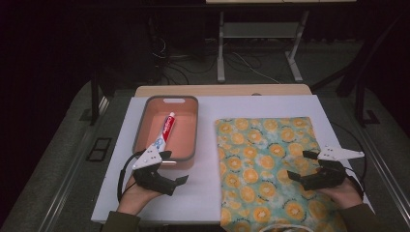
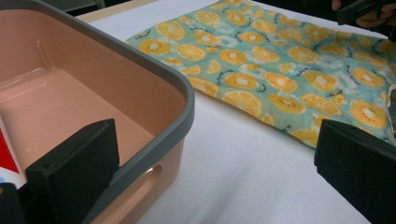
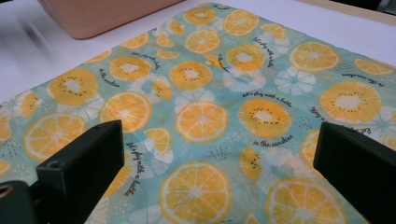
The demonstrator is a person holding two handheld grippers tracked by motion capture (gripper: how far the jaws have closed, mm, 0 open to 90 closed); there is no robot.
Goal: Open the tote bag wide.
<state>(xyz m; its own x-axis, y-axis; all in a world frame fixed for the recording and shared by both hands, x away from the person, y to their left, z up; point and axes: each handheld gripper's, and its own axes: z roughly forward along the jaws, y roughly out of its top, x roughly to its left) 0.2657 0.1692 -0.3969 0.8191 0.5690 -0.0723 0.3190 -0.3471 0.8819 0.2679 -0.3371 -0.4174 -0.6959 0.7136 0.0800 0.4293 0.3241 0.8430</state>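
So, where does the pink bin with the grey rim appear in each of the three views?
High view: pink bin at centre left, toothpaste tube inside.
Left gripper view: fills the left half.
Right gripper view: one corner at the top left.
Shared landmark: the orange-slice cloth beside it.

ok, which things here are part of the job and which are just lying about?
In play:
- teal fabric bag printed with orange slices, under the open right gripper
- pink plastic bin with grey rim, by the open left gripper
- red-and-white toothpaste tube, lying in the bin

Lying about:
- white table cover
- metal stand legs on the floor behind
- floor cables
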